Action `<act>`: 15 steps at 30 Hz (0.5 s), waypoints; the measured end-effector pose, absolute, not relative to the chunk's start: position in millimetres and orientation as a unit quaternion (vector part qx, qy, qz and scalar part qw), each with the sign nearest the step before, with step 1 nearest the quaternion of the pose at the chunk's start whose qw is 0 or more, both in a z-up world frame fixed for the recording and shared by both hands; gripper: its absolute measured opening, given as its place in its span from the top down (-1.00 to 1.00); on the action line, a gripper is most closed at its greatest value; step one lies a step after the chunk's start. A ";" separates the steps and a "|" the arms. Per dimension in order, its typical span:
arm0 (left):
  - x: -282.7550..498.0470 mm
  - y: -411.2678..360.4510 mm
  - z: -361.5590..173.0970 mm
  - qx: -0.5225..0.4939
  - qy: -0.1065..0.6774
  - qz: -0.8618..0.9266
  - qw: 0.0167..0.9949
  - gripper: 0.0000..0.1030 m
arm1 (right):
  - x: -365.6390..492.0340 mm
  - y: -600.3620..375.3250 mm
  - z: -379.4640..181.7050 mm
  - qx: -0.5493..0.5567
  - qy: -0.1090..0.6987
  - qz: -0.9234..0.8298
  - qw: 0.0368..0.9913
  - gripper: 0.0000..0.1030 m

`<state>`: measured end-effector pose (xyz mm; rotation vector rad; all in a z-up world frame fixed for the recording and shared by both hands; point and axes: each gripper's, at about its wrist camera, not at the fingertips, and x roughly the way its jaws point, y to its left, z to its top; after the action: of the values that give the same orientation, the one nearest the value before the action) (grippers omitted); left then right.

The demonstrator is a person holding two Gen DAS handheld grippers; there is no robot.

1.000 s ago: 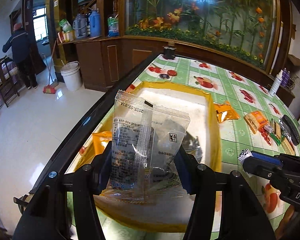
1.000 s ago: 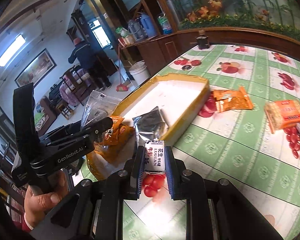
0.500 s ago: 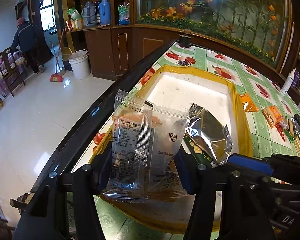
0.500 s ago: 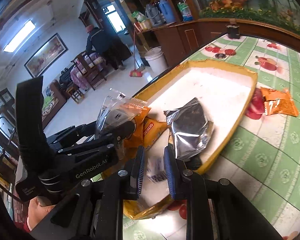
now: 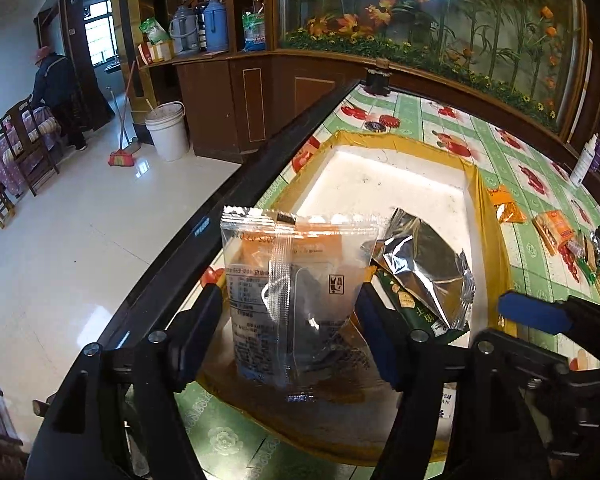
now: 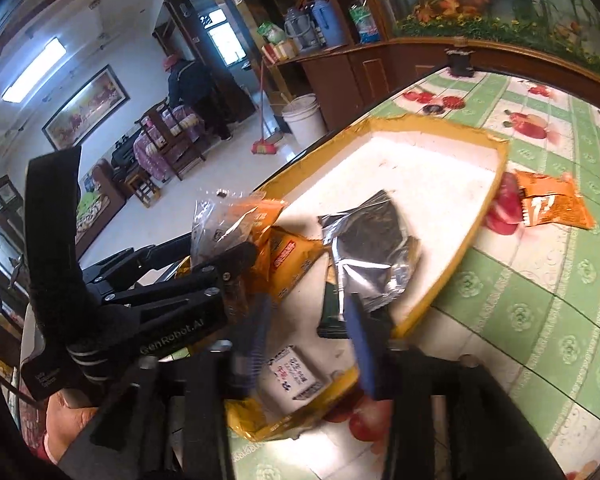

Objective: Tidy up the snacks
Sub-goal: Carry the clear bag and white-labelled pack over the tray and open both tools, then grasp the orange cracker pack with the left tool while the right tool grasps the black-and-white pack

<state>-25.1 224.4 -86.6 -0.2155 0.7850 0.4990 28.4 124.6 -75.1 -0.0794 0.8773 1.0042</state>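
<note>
My left gripper [image 5: 292, 316] is shut on a clear snack packet [image 5: 296, 292] and holds it upright over the near end of the yellow-rimmed white tray [image 5: 404, 184]. It also shows in the right wrist view [image 6: 236, 256]. My right gripper [image 6: 308, 332] is open above the tray's near corner, and the small white peanut candy pack [image 6: 296, 372] lies in the tray below it. A silver foil bag [image 6: 372, 248], an orange bag [image 6: 292, 260] and a green pack [image 5: 416, 312] lie in the tray.
An orange snack bag [image 6: 552, 204] lies on the green fruit-pattern tablecloth [image 6: 540, 300] right of the tray. More snacks [image 5: 556, 232] lie at the far right. The table's black edge [image 5: 236, 200] runs along the left, with floor beyond.
My right gripper carried the white candy pack from the tablecloth over the tray and opened; the pack now lies in the tray. My left gripper moved slightly closer over the tray, still holding the clear packet.
</note>
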 end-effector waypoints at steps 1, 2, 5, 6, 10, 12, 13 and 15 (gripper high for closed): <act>-26.7 224.0 -83.3 -0.105 0.372 0.243 0.890 -0.42 | 28.1 117.3 -71.2 -0.030 0.400 0.463 0.790 -0.17; -28.1 223.3 -80.1 -0.106 0.367 0.244 0.891 -0.42 | 27.8 110.6 -67.8 -0.029 0.395 0.455 0.798 -0.30; -30.8 217.7 -69.1 -0.105 0.354 0.239 0.898 -0.42 | 25.4 81.7 -57.0 -0.026 0.369 0.424 0.826 -0.67; -29.8 215.1 -66.3 -0.102 0.351 0.238 0.900 -0.42 | 25.1 69.1 -54.1 -0.019 0.361 0.414 0.835 -0.68; -27.2 196.7 -56.5 -0.096 0.338 0.219 0.910 -0.47 | 25.5 7.8 -42.4 0.028 0.325 0.356 0.876 -0.81; -22.4 183.5 -53.2 -0.090 0.338 0.204 0.915 -0.47 | 24.3 -32.0 -35.7 0.062 0.295 0.311 0.901 -0.98; -19.8 176.3 -52.5 -0.085 0.338 0.196 0.916 -0.47 | 26.7 -52.4 -35.2 0.083 0.285 0.292 0.909 -0.99; -12.5 160.2 -50.9 -0.076 0.343 0.179 0.919 -0.47 | 41.1 -89.4 -41.9 0.117 0.314 0.258 0.906 -0.99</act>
<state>-12.5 160.2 -50.9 -0.1566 0.7057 0.3672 41.1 -89.4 -41.9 0.2411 0.6483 0.5332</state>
